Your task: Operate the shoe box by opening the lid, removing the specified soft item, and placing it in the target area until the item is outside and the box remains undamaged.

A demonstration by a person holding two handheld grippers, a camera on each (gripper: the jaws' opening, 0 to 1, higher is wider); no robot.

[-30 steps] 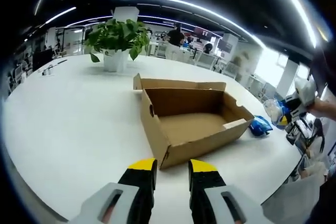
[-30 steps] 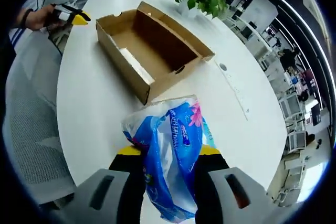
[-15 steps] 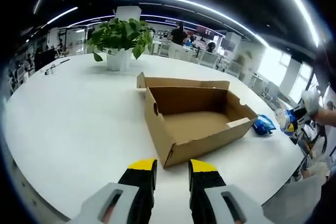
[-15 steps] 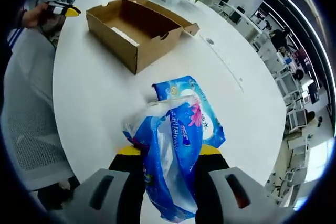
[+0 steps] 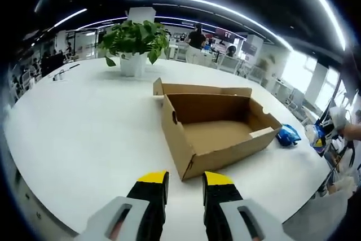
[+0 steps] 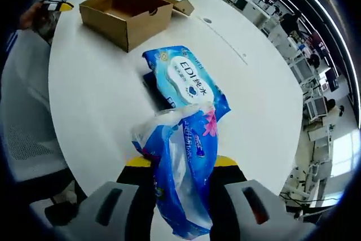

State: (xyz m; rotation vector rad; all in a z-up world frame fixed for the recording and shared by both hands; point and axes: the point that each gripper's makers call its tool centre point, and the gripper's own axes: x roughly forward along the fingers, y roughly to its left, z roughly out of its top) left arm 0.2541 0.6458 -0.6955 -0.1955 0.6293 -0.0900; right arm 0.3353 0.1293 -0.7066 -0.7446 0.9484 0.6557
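In the right gripper view, the right gripper clamps a crumpled blue plastic pack between its yellow-tipped jaws, held above the white table. Just beyond lies a flat blue wipes packet on the tabletop, and farther off the open cardboard shoe box, its lid folded back. In the left gripper view, the left gripper hovers empty, jaws slightly parted, before the box; a potted plant stands behind.
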